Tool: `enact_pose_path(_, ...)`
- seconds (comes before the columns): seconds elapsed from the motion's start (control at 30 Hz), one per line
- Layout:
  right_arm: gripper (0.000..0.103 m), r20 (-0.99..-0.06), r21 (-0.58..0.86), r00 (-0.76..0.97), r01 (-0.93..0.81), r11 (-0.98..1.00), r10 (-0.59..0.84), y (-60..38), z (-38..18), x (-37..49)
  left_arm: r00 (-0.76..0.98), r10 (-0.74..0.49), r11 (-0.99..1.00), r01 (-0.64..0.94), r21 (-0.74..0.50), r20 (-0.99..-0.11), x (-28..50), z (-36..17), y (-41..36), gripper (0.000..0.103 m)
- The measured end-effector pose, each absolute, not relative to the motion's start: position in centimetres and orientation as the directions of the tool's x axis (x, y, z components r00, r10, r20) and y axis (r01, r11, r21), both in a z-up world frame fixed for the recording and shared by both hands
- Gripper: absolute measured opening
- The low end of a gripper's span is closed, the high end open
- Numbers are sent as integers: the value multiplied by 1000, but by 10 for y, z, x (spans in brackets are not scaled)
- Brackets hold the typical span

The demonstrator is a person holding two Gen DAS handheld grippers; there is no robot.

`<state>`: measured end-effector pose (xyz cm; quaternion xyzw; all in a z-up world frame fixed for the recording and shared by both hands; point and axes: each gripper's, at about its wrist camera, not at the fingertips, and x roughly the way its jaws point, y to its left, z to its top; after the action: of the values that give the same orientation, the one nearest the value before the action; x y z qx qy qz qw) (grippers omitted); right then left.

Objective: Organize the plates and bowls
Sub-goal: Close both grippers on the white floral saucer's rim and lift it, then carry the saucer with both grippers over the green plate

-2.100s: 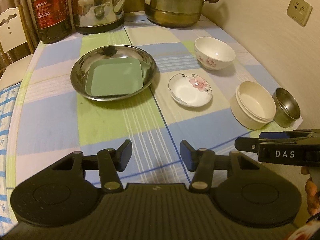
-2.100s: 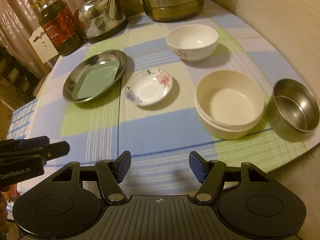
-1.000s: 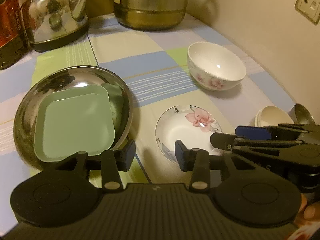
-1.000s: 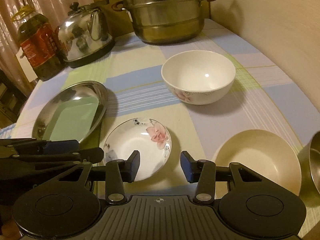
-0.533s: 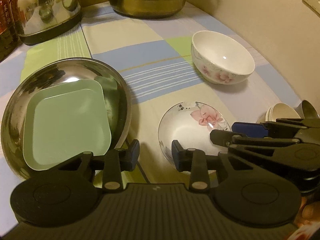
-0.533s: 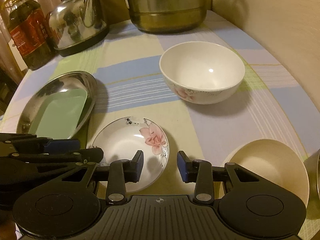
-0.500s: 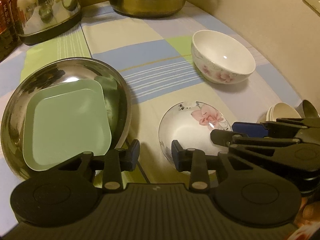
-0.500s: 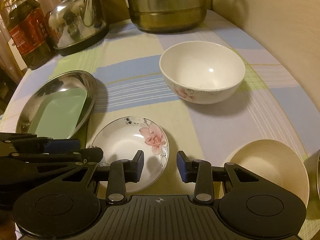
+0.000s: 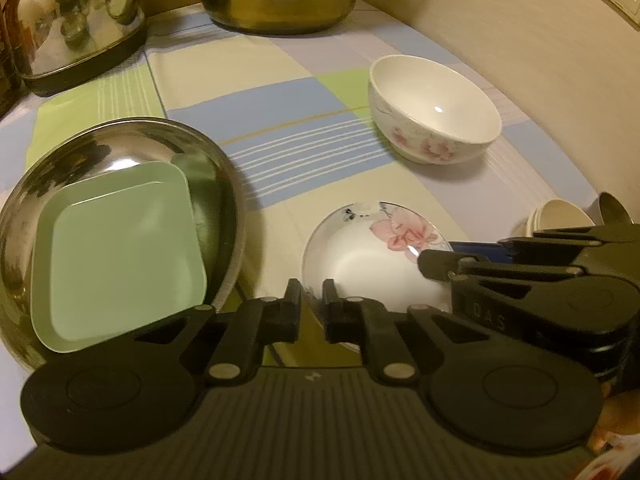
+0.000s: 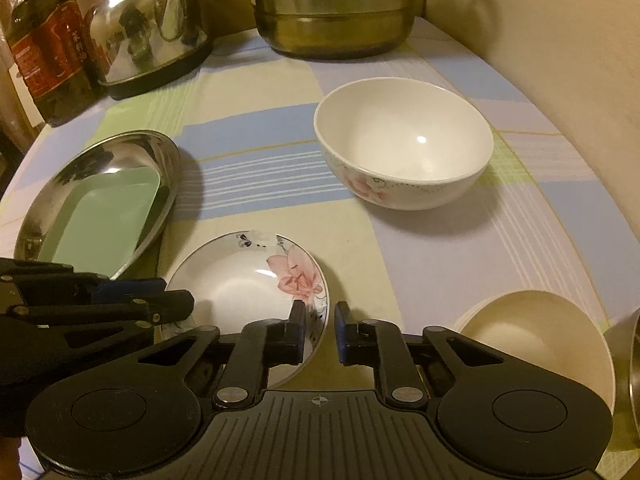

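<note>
A small white saucer with a pink flower [image 9: 368, 256] [image 10: 248, 280] lies on the checked tablecloth. My left gripper [image 9: 312, 300] stands with its jaws narrowed around the saucer's left rim. My right gripper [image 10: 320, 320] has its jaws narrowed around the saucer's right rim. A green square plate [image 9: 116, 248] [image 10: 100, 216] lies in a steel dish [image 9: 216, 184] [image 10: 168, 160] to the left. A white flowered bowl [image 9: 432, 112] [image 10: 404, 140] stands behind.
Stacked cream bowls [image 10: 536, 344] and a steel cup [image 10: 634, 360] sit at the right. A kettle [image 10: 148, 28], a steel pot [image 10: 336, 8] and an oil bottle [image 10: 48, 52] stand at the back. The wall [image 9: 520, 40] runs along the right.
Both grippers moved forward to the flowered saucer and their jaws narrowed onto its opposite rims.
</note>
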<state>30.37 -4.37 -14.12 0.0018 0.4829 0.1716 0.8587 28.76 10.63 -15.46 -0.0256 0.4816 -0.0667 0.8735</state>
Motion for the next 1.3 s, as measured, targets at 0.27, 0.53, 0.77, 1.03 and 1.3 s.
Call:
enact_pose_path(0.27,12,-826,171,477,-295,940,300,-43,-139,301,528,-136,991,85,-107,-838,285,-154,106,9)
enact_pose_path(0.53,11,-815,189,480,-309,932,324,-43,-127,296,536,-129,992,63,-113,-834,276,-147,113,8)
enact_pose_path(0.77,11,-800,212,475,-346,914,366,-34,-115,288,555,-111,992,18,-122,-825,260,-137,127,8)
enact_pose_path(1.03,11,-780,236,463,-406,883,421,-12,-102,284,590,-70,990,-56,-127,-805,243,-118,153,7)
enact_pose_path(1.3,11,-768,248,434,-478,842,472,22,-97,284,619,-3,982,-144,-118,-785,234,-103,185,7)
